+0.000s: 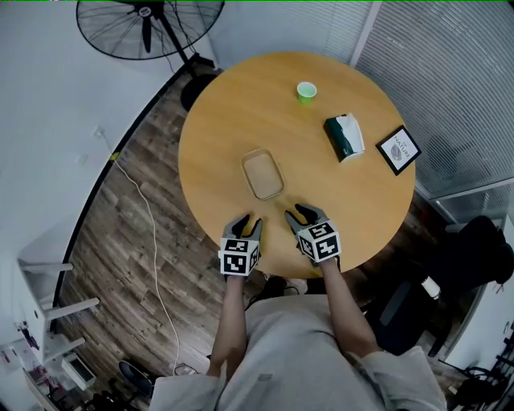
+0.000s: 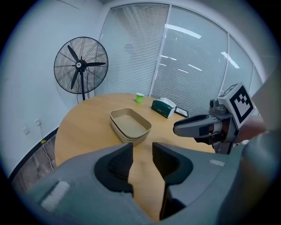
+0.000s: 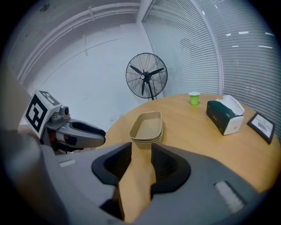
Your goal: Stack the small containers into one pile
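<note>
Head view: left gripper [image 1: 249, 221] and right gripper [image 1: 296, 212], fingers apart and empty, hover at the near edge of the round wooden worktop [image 1: 225, 120], near the stacked beige rectangular containers [image 1: 263, 174].

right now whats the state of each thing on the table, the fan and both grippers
containers: nested in one pile, upright, top one empty
cup: upright, apart from the pile
tissue box: a tissue sticking out
frame: near the table edge, untouched
fan: blades look still
left gripper: open, empty
right gripper: open, empty
</note>
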### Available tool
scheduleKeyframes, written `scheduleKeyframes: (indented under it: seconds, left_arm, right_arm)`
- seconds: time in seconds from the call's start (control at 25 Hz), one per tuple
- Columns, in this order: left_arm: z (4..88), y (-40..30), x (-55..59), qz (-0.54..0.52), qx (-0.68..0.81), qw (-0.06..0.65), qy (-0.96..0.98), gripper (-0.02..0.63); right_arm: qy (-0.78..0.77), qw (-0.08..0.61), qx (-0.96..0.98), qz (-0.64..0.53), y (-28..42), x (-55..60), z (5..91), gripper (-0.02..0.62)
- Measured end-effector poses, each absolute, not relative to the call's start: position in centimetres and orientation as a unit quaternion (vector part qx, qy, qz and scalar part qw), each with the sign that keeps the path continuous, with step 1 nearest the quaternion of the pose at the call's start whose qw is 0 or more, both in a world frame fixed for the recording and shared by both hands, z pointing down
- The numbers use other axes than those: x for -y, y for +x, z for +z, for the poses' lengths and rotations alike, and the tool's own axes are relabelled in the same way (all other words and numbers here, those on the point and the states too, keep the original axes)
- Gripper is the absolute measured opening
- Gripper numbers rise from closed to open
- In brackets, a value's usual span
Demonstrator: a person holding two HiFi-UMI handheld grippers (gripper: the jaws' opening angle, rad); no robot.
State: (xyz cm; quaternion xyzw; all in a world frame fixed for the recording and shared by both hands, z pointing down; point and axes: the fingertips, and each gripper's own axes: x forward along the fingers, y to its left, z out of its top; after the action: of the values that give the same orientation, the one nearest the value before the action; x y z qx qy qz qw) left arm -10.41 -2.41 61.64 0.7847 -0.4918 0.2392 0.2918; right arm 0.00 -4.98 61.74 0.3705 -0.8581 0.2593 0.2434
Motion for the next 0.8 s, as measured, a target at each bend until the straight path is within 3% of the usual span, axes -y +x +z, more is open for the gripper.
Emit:
scheduleKeyframes:
  seconds: [0.8]
  left_arm:
    - [61.0,-13.7,-0.3,0.221,0.504,0.248,0.797,0.141]
  right_arm:
    - [0.434,0.215,0.840,0.243,-3.2,1.5,61.6,0.126]
